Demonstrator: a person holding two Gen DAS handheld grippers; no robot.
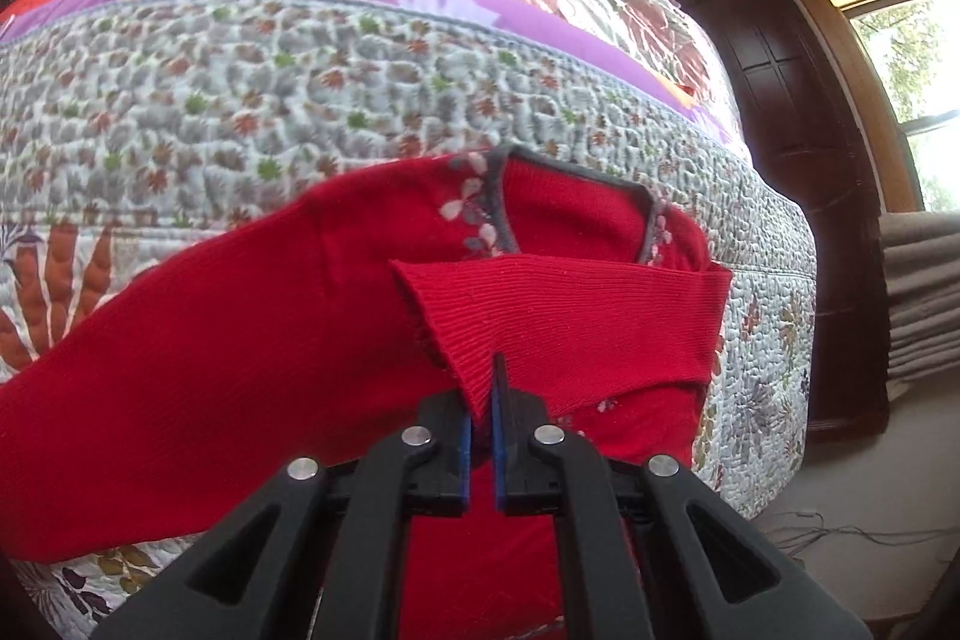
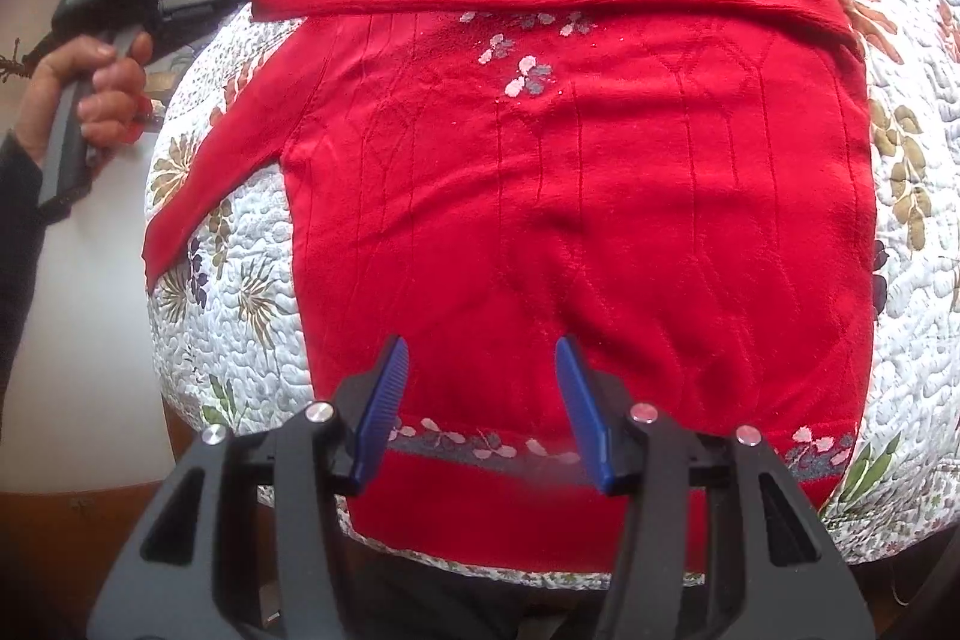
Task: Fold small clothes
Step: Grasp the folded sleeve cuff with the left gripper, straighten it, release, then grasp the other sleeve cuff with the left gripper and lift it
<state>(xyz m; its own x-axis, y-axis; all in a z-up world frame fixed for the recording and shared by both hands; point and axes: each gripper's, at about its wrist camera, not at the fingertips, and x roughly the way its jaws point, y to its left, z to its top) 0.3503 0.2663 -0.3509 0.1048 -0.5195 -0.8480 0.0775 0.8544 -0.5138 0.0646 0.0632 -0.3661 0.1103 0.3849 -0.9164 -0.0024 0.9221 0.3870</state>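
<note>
Red knit sweater [image 2: 576,196] flat on quilted bed [image 2: 918,280] near its front edge, left hand-held gripper [image 1: 483,400] clamped on sleeve cuff [image 1: 480,364] drawn across chest, right hand-held gripper [image 2: 483,364] spread wide, empty, above hem [image 2: 480,445]

You see 1 red sweater [image 2: 576,172] with 2 sleeves, 1 quilted bed cover [image 2: 216,292], 2 tongs [image 2: 480,412], and 1 hand [image 2: 96,88].

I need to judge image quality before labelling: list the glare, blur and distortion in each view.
Left wrist view: window blown out at right, quilt bulges from fisheye, black vignette in the corners. Right wrist view: overexposed white patch top left, sweater sharp, hem between the right tongs smeared, edges curved.
</note>
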